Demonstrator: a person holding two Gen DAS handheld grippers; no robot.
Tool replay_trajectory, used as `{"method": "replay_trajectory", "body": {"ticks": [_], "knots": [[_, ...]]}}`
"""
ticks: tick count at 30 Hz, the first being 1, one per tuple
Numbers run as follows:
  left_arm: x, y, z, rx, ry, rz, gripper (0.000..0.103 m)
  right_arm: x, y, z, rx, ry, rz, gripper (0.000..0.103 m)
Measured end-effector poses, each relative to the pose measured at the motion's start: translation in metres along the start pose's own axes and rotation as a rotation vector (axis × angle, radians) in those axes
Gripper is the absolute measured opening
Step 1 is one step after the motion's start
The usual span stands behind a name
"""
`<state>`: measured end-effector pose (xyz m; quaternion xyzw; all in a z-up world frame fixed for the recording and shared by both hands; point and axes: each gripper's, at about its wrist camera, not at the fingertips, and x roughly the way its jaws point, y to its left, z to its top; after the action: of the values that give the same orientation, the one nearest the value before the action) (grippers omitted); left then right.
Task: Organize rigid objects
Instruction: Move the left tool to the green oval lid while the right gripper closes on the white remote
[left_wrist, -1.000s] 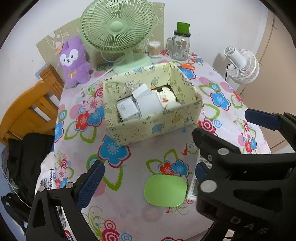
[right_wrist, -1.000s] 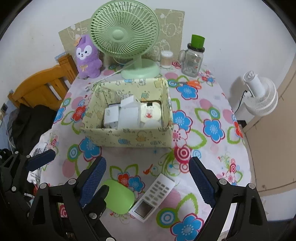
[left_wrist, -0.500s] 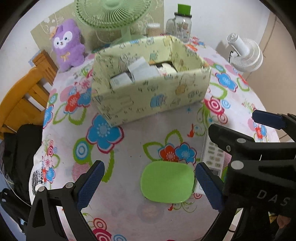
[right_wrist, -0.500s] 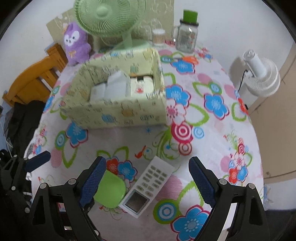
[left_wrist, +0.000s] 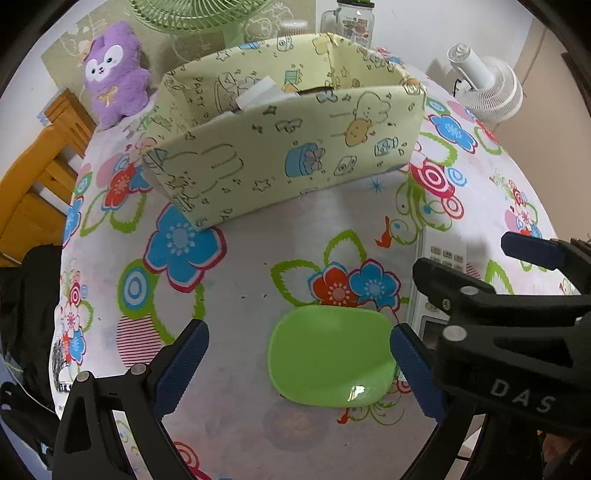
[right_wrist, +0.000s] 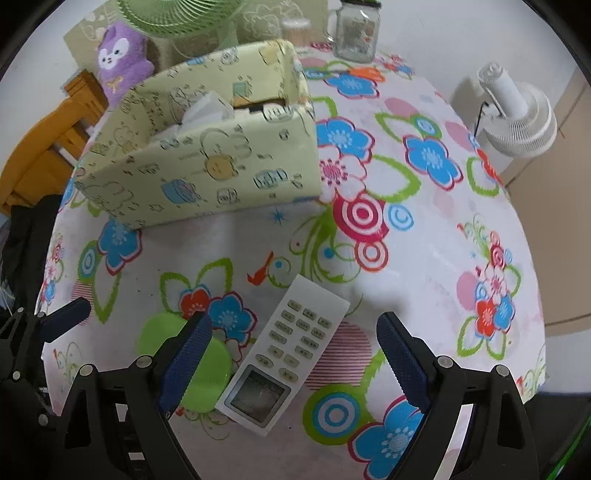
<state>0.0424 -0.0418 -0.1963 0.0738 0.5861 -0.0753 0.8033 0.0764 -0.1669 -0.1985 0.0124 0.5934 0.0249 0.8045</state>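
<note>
A flat green oval case (left_wrist: 330, 354) lies on the flowered tablecloth, close in front of my open left gripper (left_wrist: 299, 369), nearer its right finger. It also shows in the right wrist view (right_wrist: 192, 362), partly behind my left finger. A white remote control (right_wrist: 284, 354) lies beside it, between the fingers of my open right gripper (right_wrist: 291, 362); its edge shows in the left wrist view (left_wrist: 436, 266). A pale yellow patterned box (left_wrist: 284, 147) holding white items stands behind, also in the right wrist view (right_wrist: 199, 162).
A purple plush toy (left_wrist: 114, 85), a green fan base (left_wrist: 207, 14) and a glass jar (right_wrist: 356, 33) stand behind the box. A wooden chair (left_wrist: 33, 184) is at the left. A white floor fan (right_wrist: 517, 110) stands off the table's right edge.
Both grippers have moved down and forward toward the table. The green case and the remote are now closer and larger, lying between the open fingers. The box fills more of both views.
</note>
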Motion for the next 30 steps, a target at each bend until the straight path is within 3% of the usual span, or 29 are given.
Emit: {"method": "replay_trajectory", "body": {"ticks": [9,18,30], "knots": [[0.011,-0.003,-0.004,-0.010,0.027,0.005,0.100,0.018,-0.008,-0.006,0.069,0.015,-0.033,0.084],[0.017,-0.006,-0.007,-0.012,0.035,-0.005,0.100,0.036,0.004,-0.011,0.045,0.060,-0.024,0.064],[0.023,-0.003,-0.011,-0.028,0.061,-0.009,0.100,0.035,0.004,-0.017,0.015,0.045,-0.031,0.052]]}}
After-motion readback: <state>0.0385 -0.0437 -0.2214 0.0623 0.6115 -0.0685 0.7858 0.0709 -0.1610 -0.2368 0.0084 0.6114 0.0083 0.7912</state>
